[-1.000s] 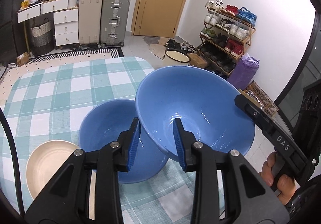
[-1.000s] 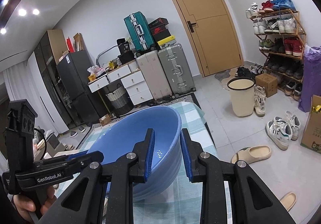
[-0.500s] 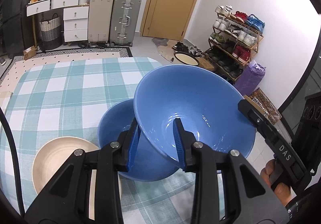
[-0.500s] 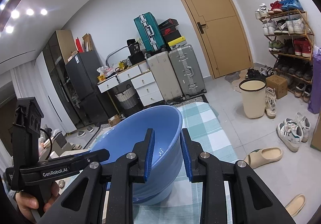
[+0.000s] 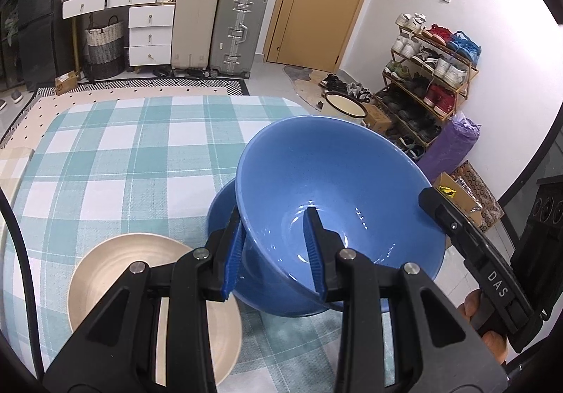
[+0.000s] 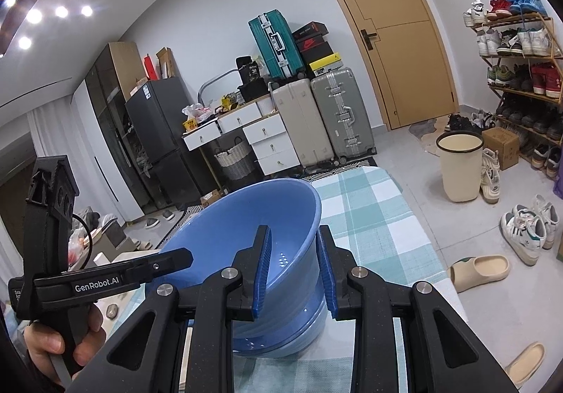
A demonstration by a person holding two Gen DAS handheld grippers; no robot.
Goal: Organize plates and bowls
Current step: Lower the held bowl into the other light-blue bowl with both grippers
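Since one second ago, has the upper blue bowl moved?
Yes. In the left wrist view the upper blue bowl now sits over the lower blue bowl, which earlier showed beside it on its left.

Checked tablecloth point(image 5: 116, 146) open beyond bowls point(image 5: 337, 203); cream plate point(image 5: 116, 273) (near-left) obstructs.

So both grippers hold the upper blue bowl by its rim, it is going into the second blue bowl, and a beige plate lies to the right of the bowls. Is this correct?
Not quite: the beige plate lies to the left of the bowls, as the left wrist view shows. The rest holds: the left gripper and right gripper grip the upper blue bowl by its rim, over the second blue bowl.
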